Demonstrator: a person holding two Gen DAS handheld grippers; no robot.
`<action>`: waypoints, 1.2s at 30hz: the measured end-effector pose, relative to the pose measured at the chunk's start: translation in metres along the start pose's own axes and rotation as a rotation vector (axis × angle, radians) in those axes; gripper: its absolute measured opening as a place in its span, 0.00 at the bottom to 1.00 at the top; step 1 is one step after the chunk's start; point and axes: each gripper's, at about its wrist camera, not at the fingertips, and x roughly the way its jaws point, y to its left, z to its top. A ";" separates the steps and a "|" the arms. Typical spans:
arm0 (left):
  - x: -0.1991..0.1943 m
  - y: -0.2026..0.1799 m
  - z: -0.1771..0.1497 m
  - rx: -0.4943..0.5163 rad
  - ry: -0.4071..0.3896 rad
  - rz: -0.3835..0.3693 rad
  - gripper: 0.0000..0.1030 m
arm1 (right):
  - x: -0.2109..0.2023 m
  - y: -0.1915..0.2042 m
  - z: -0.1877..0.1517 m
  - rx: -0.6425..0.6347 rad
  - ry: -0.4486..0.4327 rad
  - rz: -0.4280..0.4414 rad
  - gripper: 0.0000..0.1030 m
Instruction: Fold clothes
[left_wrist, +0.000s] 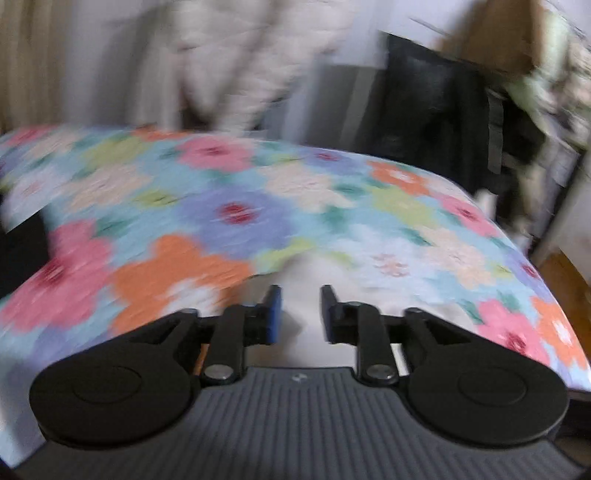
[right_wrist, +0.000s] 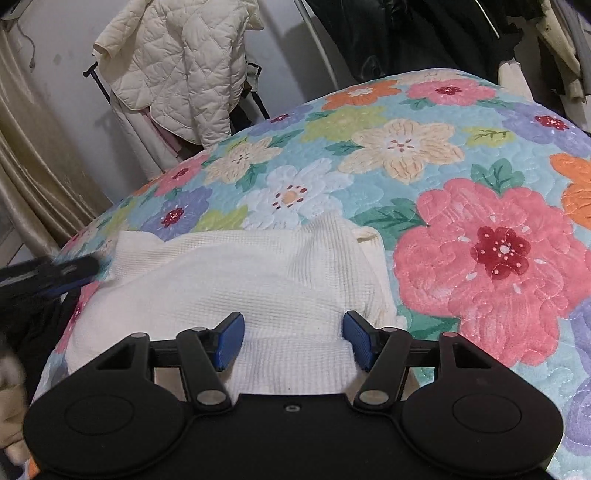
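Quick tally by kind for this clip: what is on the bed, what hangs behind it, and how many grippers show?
White waffle-knit garment on the bed: 1
Floral quilt under it: 1
Cream quilted jacket hanging behind: 1
Grippers: 2, left gripper and right gripper, both open
Total: 5

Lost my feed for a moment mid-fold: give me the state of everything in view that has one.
left gripper: jaws open, empty, view blurred by motion
right gripper: jaws open, empty, over the garment
white waffle-knit garment: lying rumpled on the quilt, partly folded
floral quilt: spread flat under the garment
quilted cream jacket: hanging in the background
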 end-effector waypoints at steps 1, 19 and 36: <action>0.018 -0.008 0.004 0.047 0.056 0.002 0.31 | 0.000 0.000 0.000 -0.005 0.001 0.001 0.64; 0.007 0.027 -0.003 0.034 0.115 0.352 0.49 | -0.035 -0.039 0.009 0.157 -0.056 -0.131 0.68; -0.047 0.066 -0.098 -0.822 0.276 -0.270 0.62 | -0.064 -0.104 -0.070 0.850 0.057 0.354 0.79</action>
